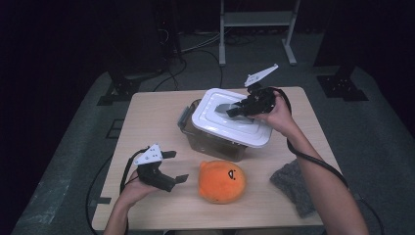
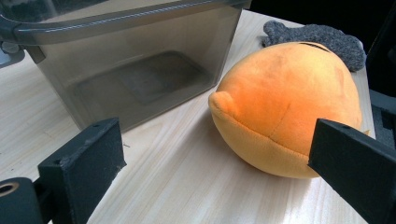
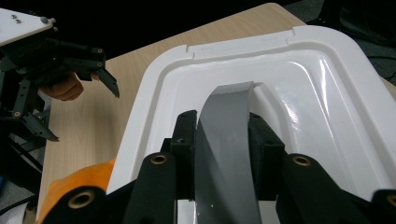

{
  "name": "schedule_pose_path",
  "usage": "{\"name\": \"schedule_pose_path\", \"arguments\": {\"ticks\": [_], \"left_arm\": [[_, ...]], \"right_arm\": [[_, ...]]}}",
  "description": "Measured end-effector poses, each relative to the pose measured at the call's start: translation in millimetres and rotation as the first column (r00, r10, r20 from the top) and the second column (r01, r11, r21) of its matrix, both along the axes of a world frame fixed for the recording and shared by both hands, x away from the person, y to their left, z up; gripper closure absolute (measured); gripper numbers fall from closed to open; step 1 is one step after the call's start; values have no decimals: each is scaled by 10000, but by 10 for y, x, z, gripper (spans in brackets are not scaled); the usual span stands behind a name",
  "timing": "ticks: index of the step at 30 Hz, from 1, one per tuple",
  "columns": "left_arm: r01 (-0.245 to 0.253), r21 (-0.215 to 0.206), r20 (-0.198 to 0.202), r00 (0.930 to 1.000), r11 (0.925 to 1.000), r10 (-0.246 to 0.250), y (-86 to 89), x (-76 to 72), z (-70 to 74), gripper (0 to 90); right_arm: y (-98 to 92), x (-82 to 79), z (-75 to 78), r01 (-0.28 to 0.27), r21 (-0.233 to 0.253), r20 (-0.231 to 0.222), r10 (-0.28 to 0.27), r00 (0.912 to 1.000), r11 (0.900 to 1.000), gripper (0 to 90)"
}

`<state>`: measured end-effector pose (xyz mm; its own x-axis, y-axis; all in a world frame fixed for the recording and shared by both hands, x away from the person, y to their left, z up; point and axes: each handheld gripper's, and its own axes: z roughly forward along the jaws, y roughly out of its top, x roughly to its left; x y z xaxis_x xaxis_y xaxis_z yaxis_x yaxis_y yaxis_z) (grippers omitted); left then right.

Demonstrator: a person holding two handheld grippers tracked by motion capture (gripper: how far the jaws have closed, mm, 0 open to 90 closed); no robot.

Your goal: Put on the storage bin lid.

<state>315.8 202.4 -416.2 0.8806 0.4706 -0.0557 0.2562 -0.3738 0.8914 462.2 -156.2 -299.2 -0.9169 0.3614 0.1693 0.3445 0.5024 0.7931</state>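
A smoky grey plastic bin [image 1: 210,142] stands mid-table. Its white lid [image 1: 220,122] rests askew over it, leaving the bin's left rim uncovered. A grey strap handle [image 3: 226,107] runs down the lid's [image 3: 322,84] centre, and my right gripper [image 1: 235,110] [image 3: 226,140] is shut on that strap. An orange plush toy [image 1: 221,181] lies in front of the bin. My left gripper [image 1: 180,166] is open just left of the toy, low over the table. In the left gripper view the toy [image 2: 289,102] sits ahead of the spread jaws [image 2: 215,172], nearer the right one, with the bin [image 2: 135,70] behind.
A grey knitted cloth [image 1: 293,183] [image 2: 317,37] lies near the table's front right edge. Bare wood stretches left of the bin and along the front left. A white metal stand [image 1: 257,29] and cables are on the floor beyond the table.
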Motion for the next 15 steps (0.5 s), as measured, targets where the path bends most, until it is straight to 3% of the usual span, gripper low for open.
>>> {"name": "schedule_pose_path", "arguments": {"ticks": [15], "left_arm": [[-115,30,24,9999,9999,115,32,-12,-18,27]], "right_arm": [[-429,-280,127,450,0,308,-450,9985,9990,673]]}}
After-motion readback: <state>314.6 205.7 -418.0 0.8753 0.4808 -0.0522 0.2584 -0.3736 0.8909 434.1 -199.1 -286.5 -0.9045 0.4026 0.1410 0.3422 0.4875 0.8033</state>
